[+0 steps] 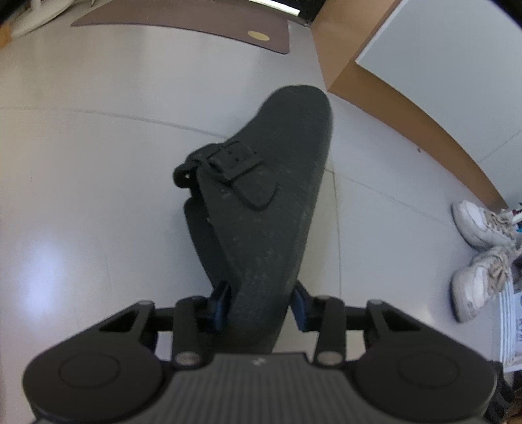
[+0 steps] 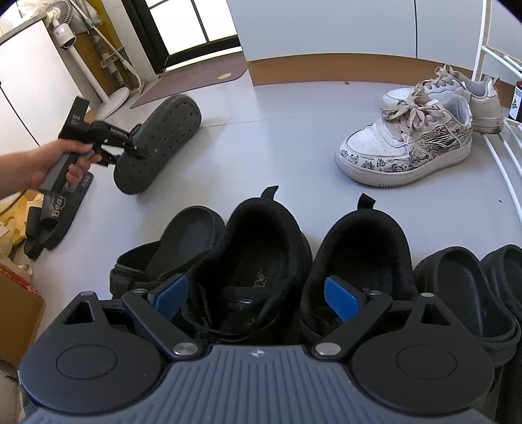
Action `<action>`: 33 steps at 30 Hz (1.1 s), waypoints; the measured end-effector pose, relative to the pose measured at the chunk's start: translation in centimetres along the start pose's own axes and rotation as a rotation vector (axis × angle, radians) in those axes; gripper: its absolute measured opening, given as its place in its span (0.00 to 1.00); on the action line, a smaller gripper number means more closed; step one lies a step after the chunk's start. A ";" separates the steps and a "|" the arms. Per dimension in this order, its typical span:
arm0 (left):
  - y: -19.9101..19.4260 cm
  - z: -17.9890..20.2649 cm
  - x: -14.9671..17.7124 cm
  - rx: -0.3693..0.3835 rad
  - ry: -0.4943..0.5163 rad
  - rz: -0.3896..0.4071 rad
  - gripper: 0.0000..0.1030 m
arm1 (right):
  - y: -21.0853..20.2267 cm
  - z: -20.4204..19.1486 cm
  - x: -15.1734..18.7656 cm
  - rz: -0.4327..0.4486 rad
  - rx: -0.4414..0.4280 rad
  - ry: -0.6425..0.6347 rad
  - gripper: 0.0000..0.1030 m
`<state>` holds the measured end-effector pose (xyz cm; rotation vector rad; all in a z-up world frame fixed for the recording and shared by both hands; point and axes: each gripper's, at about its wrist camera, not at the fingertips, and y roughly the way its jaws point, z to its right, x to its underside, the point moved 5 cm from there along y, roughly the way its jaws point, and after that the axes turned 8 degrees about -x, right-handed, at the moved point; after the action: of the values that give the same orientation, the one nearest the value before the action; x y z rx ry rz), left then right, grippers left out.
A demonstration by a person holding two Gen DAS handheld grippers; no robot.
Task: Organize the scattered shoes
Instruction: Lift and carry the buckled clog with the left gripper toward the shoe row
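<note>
Matt black clog (image 1: 277, 182); glossy floor (image 1: 81, 163)

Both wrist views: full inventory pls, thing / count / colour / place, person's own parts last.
clog: 1, dark grey with buckle strap, clamped at the heel in the left tool, sole showing in the right view
black sneakers: 2, black, side by side under the right tool
white sneakers: 2, white, one printed, far right near the wall
slip-ons: 2, black, right of the black sneakers
sandal: 1, black with lettering, floor at left
strap shoe: 1, black, left of the black sneakers
fan: 1, white, far left
mat: 1, brown, by the door
left tool: shut on clog
right tool: open
hand: 1, holds the left tool
</note>
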<state>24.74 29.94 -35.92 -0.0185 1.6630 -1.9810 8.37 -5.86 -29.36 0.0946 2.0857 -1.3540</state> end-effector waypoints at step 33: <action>-1.5 5.2 11.2 0.020 -0.020 -0.084 0.29 | -3.4 -4.2 2.8 0.042 -0.068 0.015 0.91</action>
<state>16.42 20.68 -36.99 -0.1025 1.6541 -2.0530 2.85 -4.64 -27.10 0.1197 2.1279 -1.2602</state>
